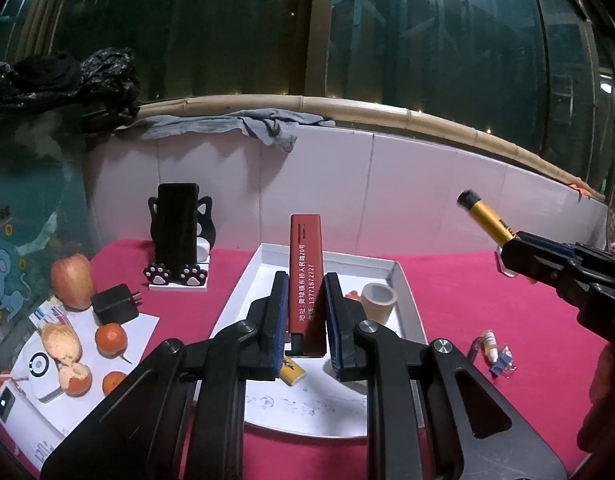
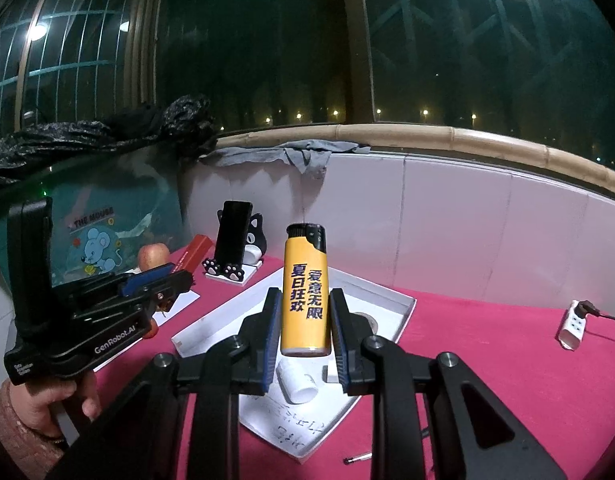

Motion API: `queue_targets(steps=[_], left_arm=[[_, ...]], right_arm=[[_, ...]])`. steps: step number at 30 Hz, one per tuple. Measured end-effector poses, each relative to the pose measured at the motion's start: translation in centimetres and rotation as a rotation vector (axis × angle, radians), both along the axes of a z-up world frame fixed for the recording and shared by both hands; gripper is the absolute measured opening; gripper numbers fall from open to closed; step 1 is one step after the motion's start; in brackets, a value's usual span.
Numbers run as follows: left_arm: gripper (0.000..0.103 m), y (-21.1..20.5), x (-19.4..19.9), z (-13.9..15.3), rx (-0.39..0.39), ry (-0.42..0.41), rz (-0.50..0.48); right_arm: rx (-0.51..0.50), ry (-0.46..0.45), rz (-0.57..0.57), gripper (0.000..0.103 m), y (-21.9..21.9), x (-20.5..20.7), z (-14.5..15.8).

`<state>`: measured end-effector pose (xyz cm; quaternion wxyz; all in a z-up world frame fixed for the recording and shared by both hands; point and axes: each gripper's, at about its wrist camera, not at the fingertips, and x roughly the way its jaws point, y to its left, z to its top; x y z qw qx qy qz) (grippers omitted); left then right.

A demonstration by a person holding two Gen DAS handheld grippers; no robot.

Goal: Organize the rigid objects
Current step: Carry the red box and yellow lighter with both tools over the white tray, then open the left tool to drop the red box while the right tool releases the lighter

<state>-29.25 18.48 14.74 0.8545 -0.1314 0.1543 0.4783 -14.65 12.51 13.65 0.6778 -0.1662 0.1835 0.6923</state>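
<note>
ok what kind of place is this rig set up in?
Probably a home balcony or sunroom at night: dark curved glass with a bamboo-style rail, and a red-clothed table holding fruit and a cat phone stand.

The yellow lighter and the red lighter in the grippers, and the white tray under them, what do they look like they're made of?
Yellow lighter: probably plastic, glossy printed body with a black cap. Red lighter: likely plastic or coated metal, a matte flat-sided case with printed text. White tray: looks like cardboard, thin folded walls, a matte surface and handwriting on its floor.
</note>
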Motion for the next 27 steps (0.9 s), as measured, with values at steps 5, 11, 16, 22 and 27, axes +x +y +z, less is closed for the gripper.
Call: queue_targets(steps=[5, 11, 16, 22, 27], left_arm=[[0.017, 0.9, 0.0, -0.1, -0.007, 0.010, 0.011], [0.017, 2.2, -0.1, -0.6, -0.028, 0.014, 0.020], [0.017, 3.7, -0.3, -1.2, -0.055, 0.016, 0.040], [0.017, 7.3, 2.2, -3.8, -0.142, 0.089, 0.036], [0.017, 9.4, 4.6, -5.8, -0.194, 0.142, 0.025]], right_arm=[[-0.004, 0.005, 0.005, 0.022, 0.6, -0.1, -0.1], [-0.021, 0.003, 0.017, 0.016, 1.9, -0.2, -0.6], [-0.055, 0.007, 0.009, 0.014, 3.4, -0.2, -1.6], [-0.078, 0.042, -0.017, 0.015, 3.8, 0.5, -2.6], [-0.106, 0.047, -0.060, 0.016, 3.9, 1.5, -3.8]])
